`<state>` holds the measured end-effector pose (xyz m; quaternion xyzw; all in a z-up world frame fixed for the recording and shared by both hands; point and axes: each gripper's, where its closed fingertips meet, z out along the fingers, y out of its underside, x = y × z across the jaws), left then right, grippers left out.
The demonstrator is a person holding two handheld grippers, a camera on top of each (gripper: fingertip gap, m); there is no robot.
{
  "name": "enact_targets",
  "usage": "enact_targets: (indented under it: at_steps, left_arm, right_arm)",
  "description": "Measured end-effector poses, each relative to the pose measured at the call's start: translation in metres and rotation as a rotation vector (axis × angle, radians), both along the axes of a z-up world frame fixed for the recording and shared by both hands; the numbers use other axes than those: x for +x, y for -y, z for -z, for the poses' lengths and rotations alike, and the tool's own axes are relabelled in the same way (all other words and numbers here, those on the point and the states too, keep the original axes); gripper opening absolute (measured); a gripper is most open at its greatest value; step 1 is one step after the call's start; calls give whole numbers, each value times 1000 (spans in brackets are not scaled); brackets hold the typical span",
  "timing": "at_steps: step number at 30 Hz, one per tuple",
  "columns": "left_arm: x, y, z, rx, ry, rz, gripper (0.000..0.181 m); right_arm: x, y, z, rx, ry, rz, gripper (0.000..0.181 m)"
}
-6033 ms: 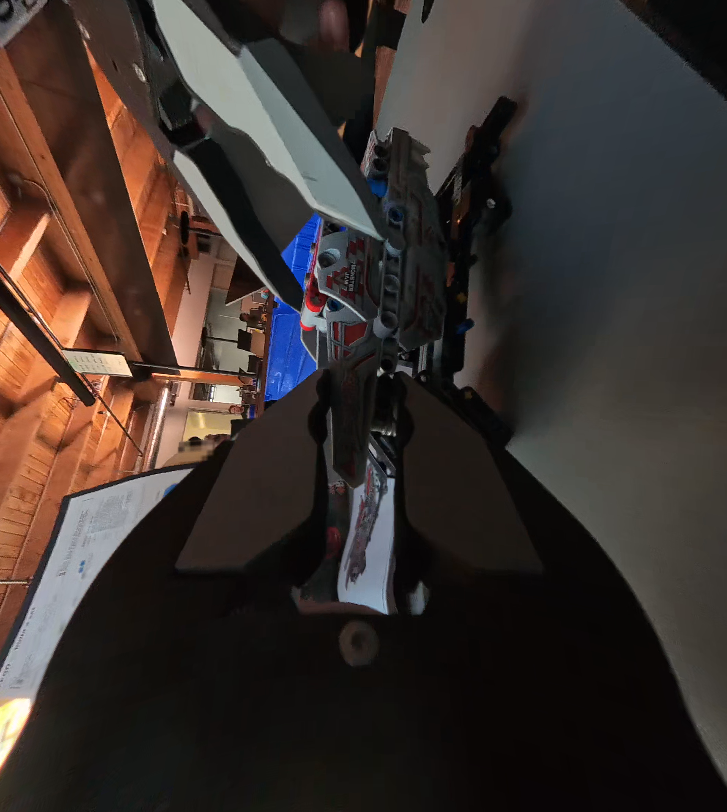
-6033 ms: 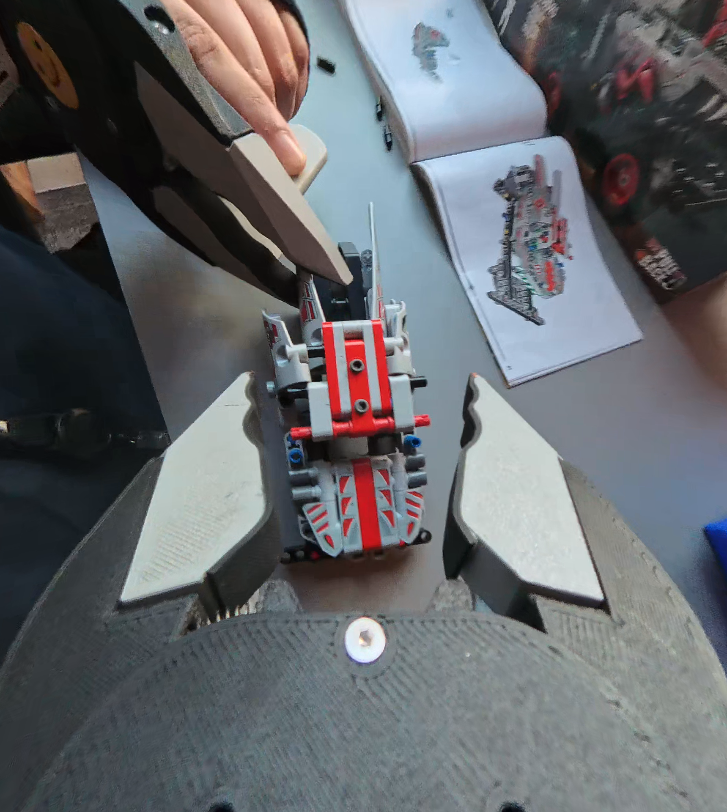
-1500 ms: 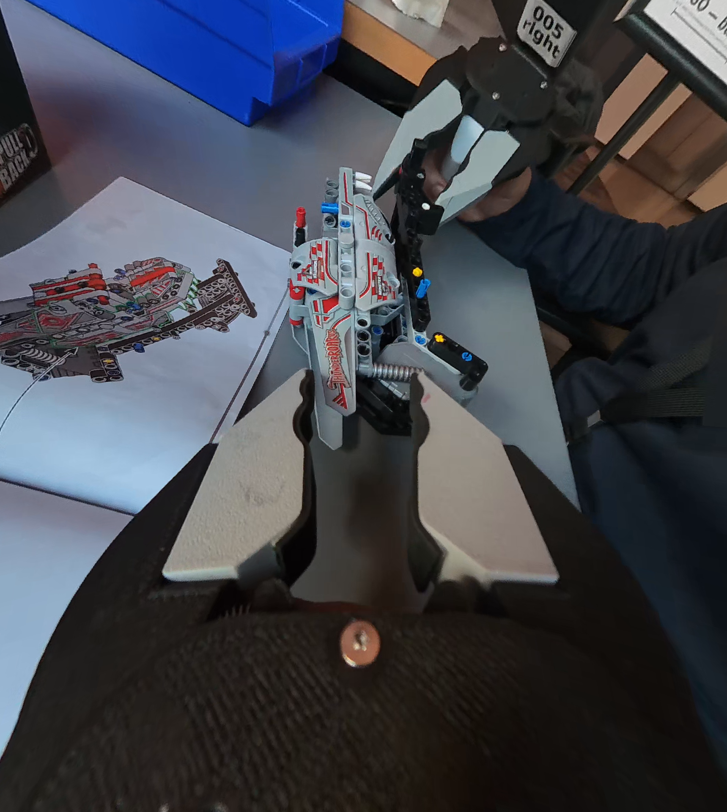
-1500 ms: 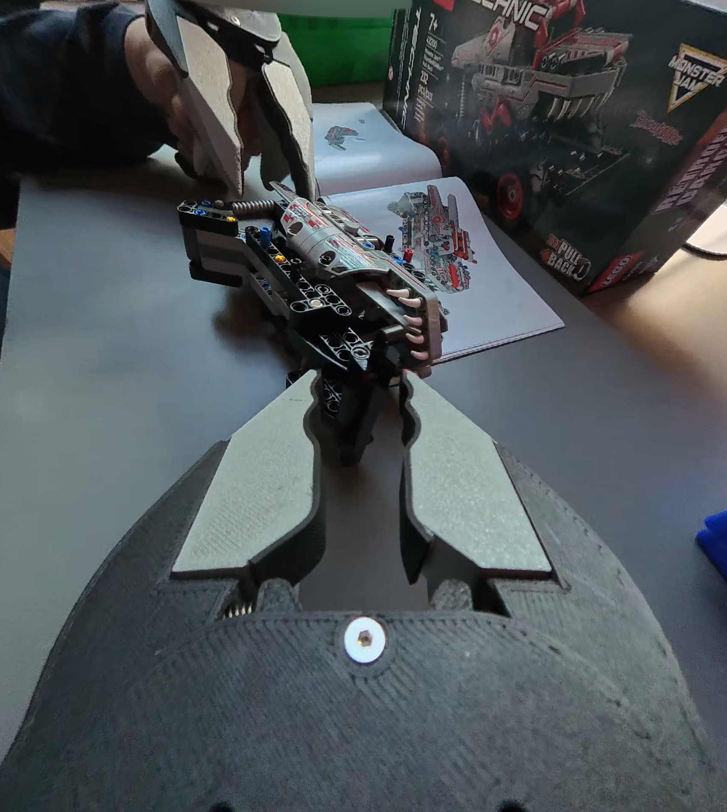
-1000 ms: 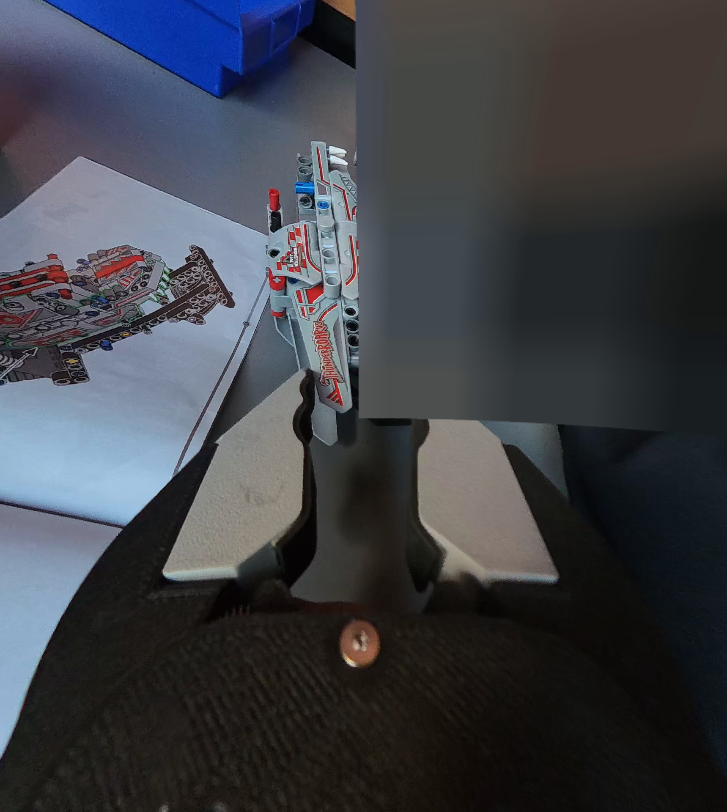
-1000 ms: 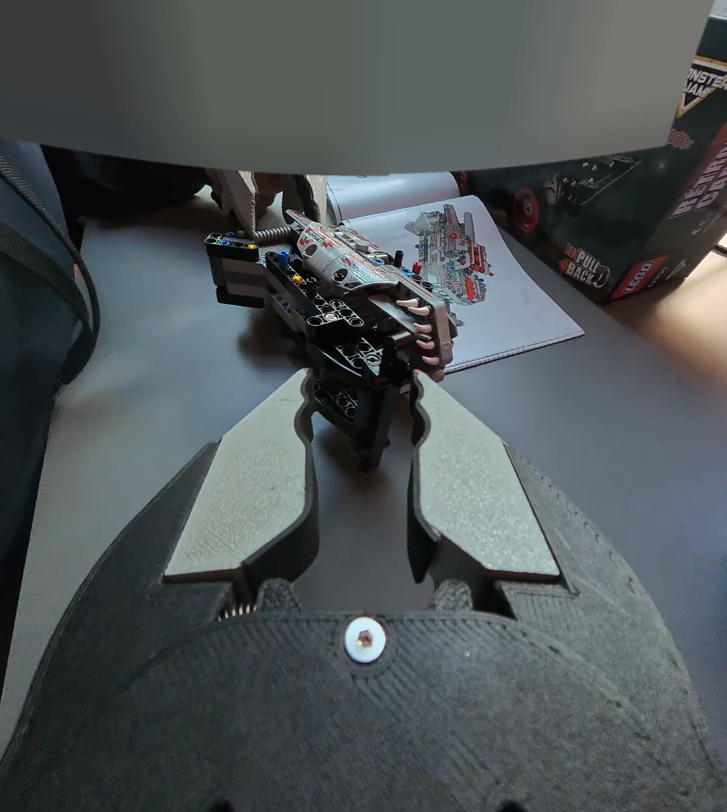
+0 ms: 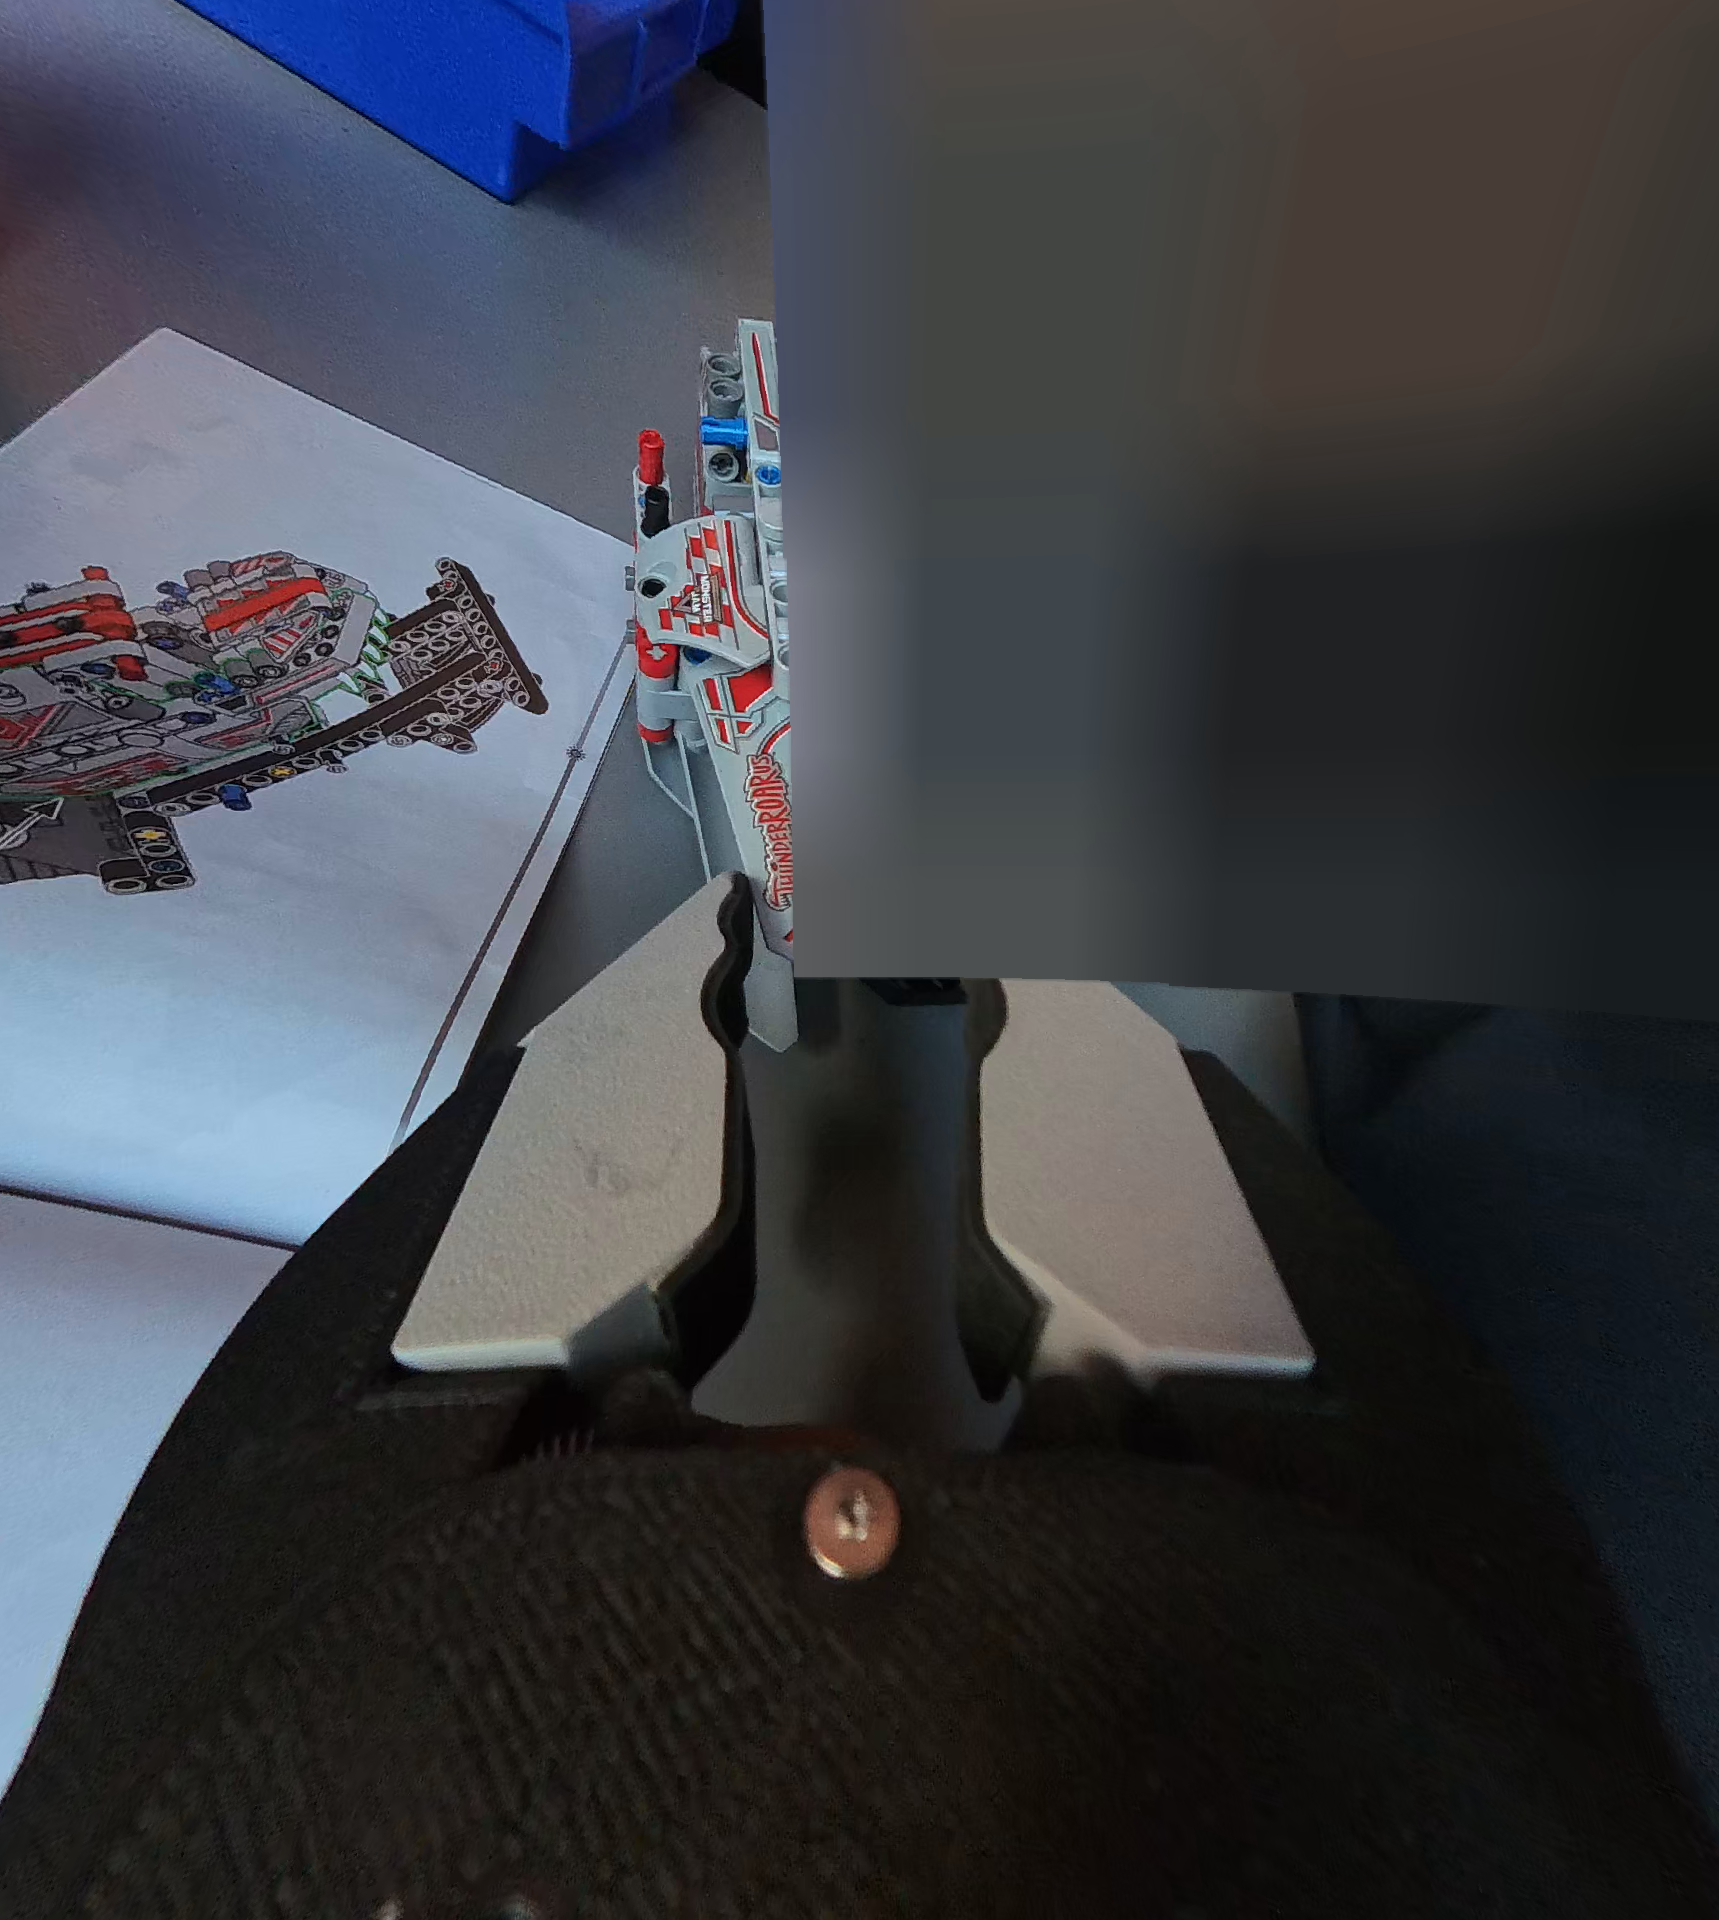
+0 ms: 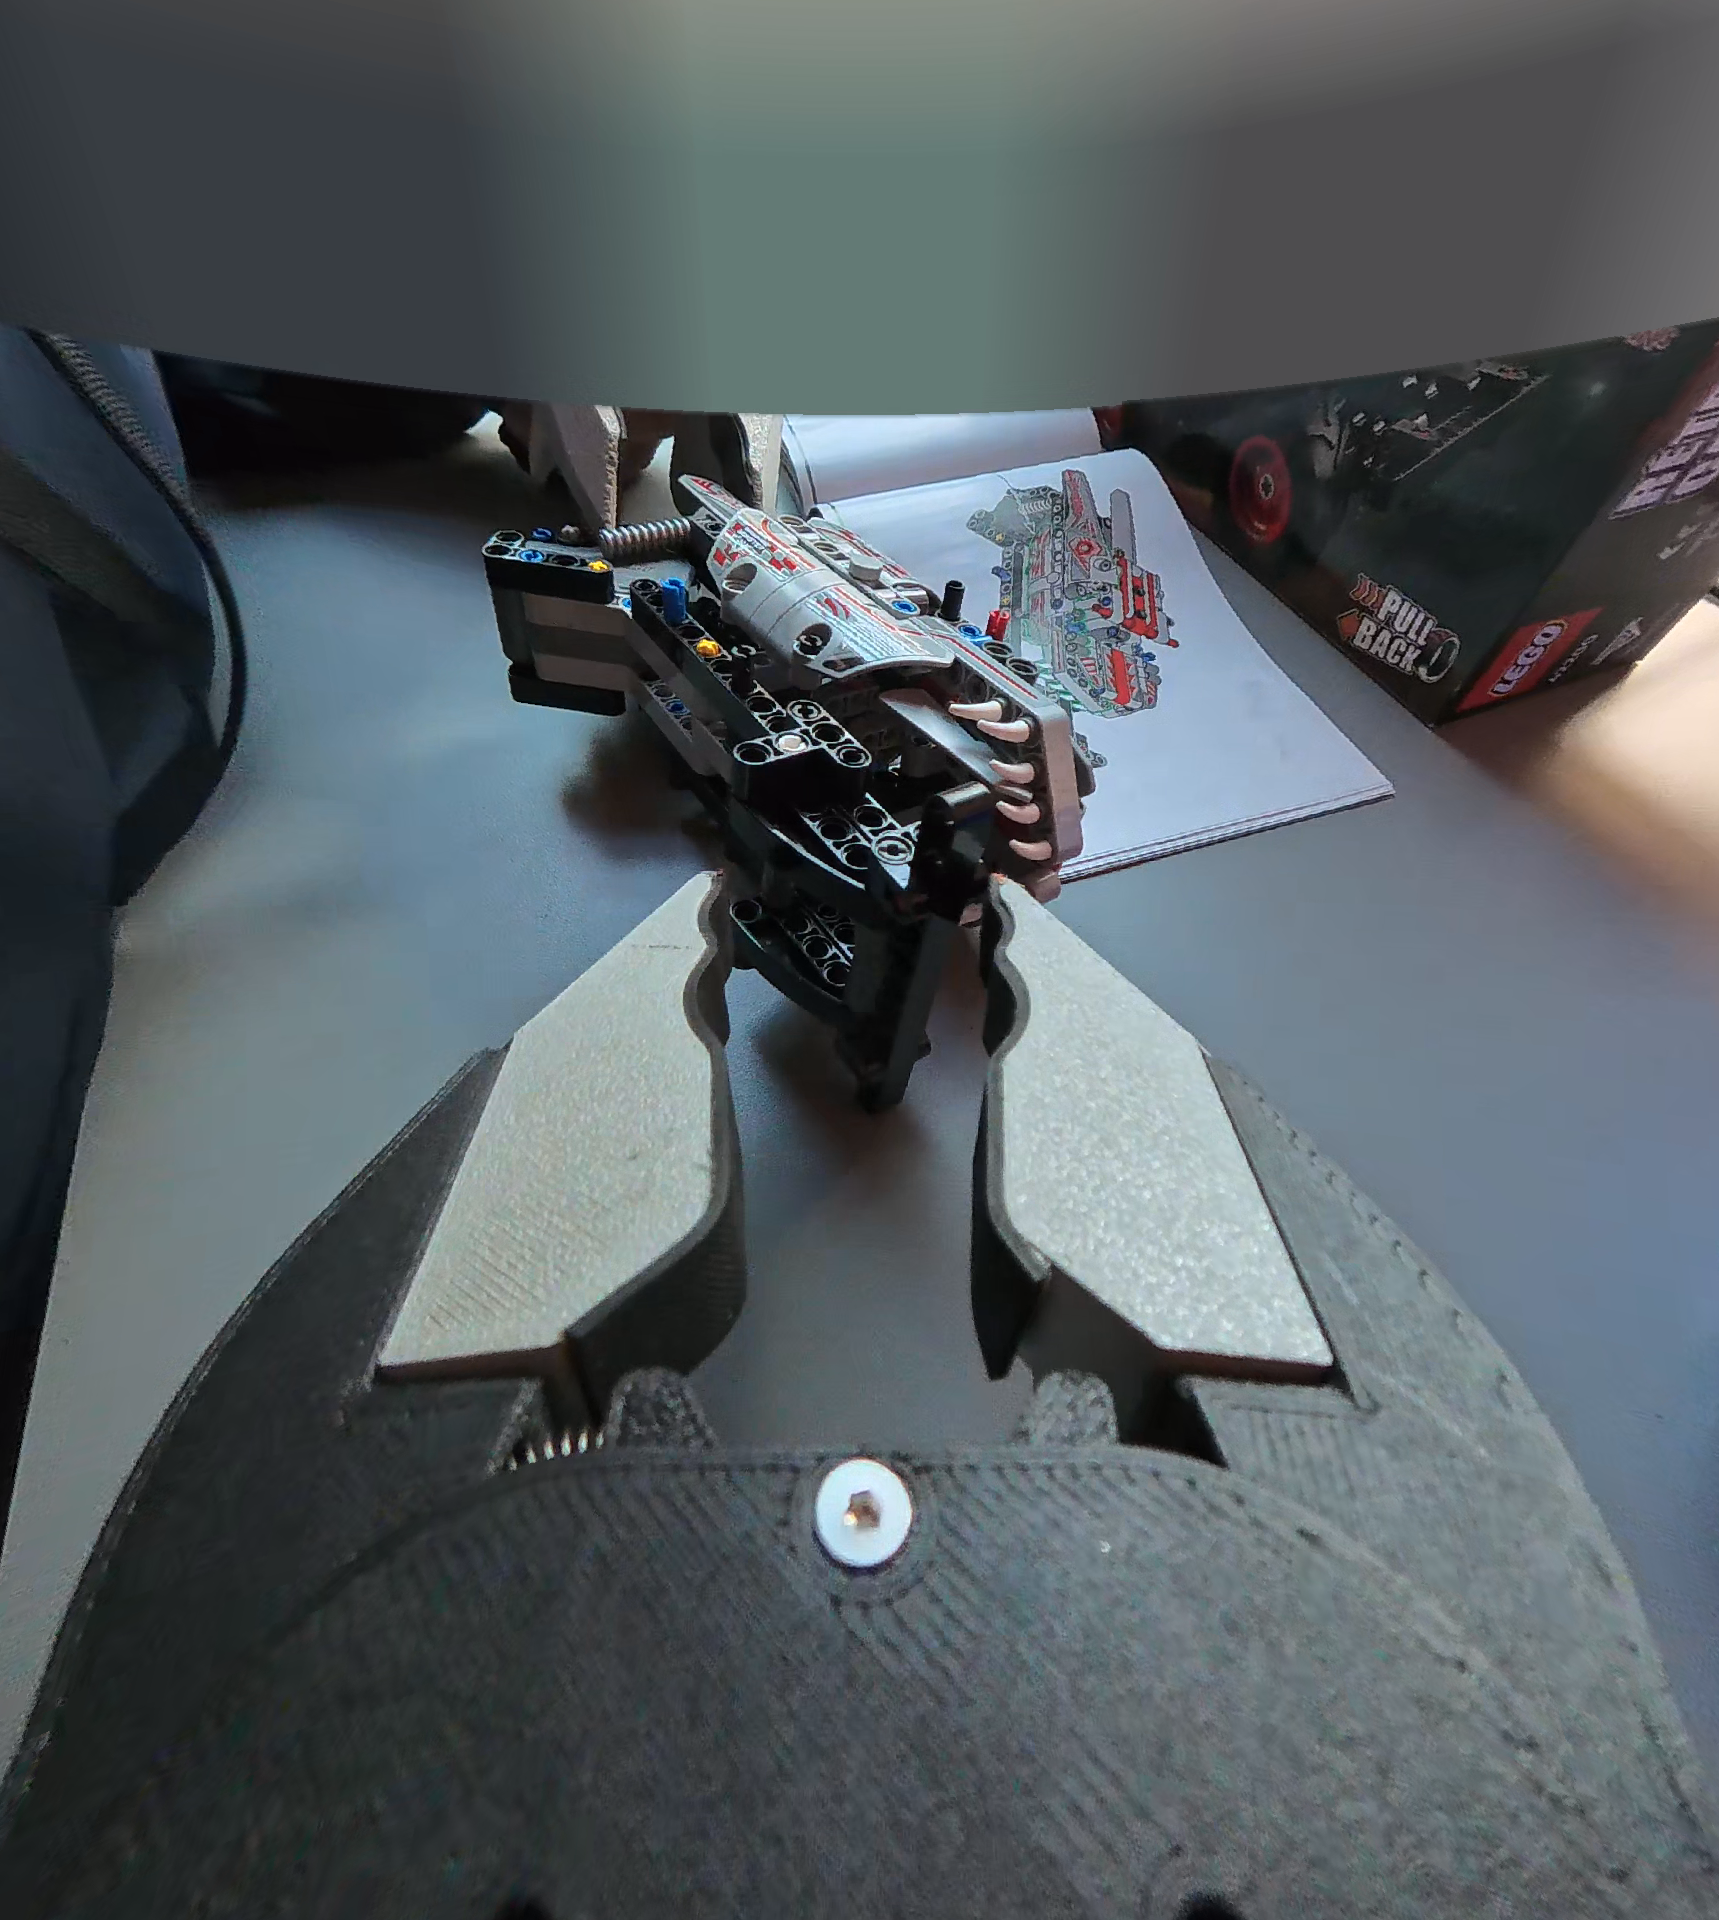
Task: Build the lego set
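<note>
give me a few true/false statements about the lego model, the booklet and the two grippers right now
1. The lego model rests on the grey table. True.
2. The instruction booklet is closed. False: it lies open at a page picturing the build.
3. The right gripper has its fingers closed around the model's black front end. True.
4. The left gripper is far from the model. False: the tip of a grey and red panel sits between its fingers, though a blurred patch hides whether they are clamped on it.
5. A green bin stands by the booklet. False: the bin there is blue.
6. The set's box stands beyond the booklet in the right wrist view. True.
</note>
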<state>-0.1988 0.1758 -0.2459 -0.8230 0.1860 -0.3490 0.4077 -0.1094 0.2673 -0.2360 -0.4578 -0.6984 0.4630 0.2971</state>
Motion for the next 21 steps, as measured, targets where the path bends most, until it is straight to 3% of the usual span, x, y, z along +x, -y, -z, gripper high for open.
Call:
enact_targets:
  at_steps: [1,17,21]
  left_arm:
    - [0,0,0,0,0,0,37]
    - [9,3,3,35,-84,24,49]
    - [10,4,3,38,-80,32,45]
  right_arm:
    - [0,0,0,-2,1,-1,46]
    - [-1,-9,-8,-106,-17,39,53]
    - [-2,-8,-5,-90,-2,41,53]
